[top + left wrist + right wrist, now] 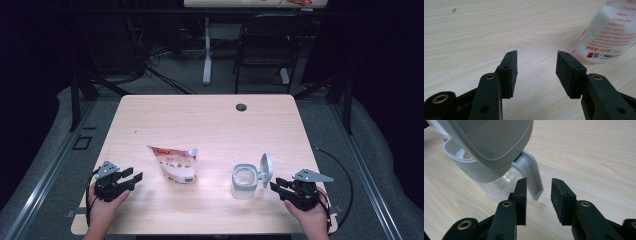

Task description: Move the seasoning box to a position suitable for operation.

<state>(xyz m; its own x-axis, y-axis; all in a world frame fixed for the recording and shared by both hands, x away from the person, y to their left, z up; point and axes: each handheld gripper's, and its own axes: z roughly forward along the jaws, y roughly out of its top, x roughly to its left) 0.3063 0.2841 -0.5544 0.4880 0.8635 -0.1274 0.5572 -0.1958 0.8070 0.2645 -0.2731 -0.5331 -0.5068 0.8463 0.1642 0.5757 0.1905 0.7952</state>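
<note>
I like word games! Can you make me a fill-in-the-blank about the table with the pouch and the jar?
1. The lid of the clear jar is flipped ____.
2. The pouch lies nearer the ____ gripper.
3. Both the left gripper and the right gripper have their jaws ____.
4. The jar's grey handle points toward the ____ gripper.

Missing words: open; left; open; right
</note>
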